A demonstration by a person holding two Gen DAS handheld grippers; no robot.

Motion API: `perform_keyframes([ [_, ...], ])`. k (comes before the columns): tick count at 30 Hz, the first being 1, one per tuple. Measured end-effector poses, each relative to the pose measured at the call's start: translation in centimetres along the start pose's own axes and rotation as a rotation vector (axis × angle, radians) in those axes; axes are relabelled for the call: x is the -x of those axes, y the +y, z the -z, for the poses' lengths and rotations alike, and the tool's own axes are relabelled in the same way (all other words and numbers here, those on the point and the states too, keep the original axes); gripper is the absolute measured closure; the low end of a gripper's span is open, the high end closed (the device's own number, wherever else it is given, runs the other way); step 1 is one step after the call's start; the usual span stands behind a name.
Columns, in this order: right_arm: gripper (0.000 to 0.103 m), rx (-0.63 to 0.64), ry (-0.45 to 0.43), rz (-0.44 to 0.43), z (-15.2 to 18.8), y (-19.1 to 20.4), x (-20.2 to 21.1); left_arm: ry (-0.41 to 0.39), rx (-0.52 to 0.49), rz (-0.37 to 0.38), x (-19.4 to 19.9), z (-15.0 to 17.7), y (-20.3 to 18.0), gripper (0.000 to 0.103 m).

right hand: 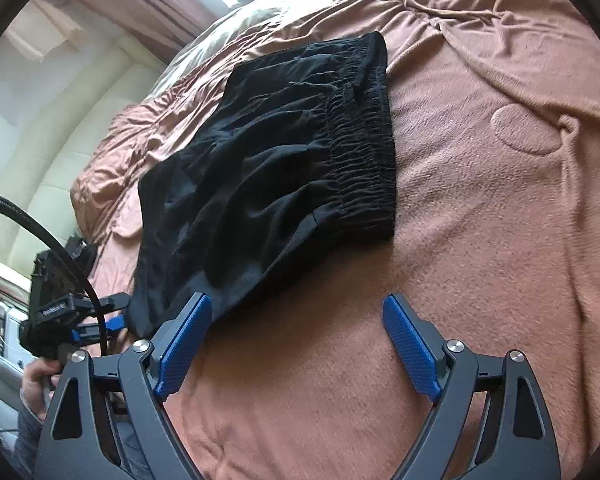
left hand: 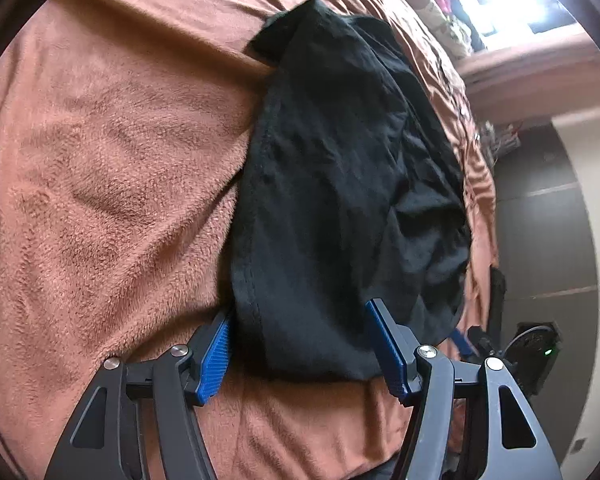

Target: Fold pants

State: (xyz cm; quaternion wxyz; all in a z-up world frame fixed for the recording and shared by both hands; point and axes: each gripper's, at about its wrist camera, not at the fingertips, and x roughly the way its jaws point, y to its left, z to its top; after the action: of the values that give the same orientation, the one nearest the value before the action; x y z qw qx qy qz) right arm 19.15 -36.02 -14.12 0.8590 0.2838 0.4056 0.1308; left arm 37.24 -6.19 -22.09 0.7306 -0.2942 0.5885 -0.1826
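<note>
Black pants [left hand: 332, 184] lie folded in a compact bundle on a brown fleece blanket [left hand: 100, 168]. My left gripper [left hand: 300, 320] is open, its blue pads standing either side of the bundle's near edge, which lies between them. In the right wrist view the pants [right hand: 268, 168] show their gathered elastic waistband [right hand: 364, 152] on the right side. My right gripper [right hand: 298, 312] is open and empty over the blanket [right hand: 480, 220], its left pad at the pants' near corner. The left gripper [right hand: 112, 322] shows at the far left, held by a hand [right hand: 36, 380].
The blanket covers a bed, rumpled toward its far side. A patterned pillow [left hand: 432, 4] lies near a bright window. A dark floor and a black device with a green light [left hand: 540, 344] are past the bed's right edge. A pale padded headboard [right hand: 72, 128] stands at left.
</note>
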Motion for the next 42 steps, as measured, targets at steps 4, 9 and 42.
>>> perform_keyframes([
  [4,0.023,-0.052,0.0,-0.037,-0.9,-0.9,-1.0,0.008,0.017,0.015,0.3,1.1,0.0,0.038],
  [9,0.036,-0.105,0.018,-0.074,-2.1,-1.5,-2.6,0.018,0.038,0.01,0.8,2.4,0.0,0.058],
  [42,0.101,-0.093,-0.138,-0.139,-2.7,-0.3,3.6,-0.211,-0.139,0.092,10.2,0.6,-9.6,0.099],
])
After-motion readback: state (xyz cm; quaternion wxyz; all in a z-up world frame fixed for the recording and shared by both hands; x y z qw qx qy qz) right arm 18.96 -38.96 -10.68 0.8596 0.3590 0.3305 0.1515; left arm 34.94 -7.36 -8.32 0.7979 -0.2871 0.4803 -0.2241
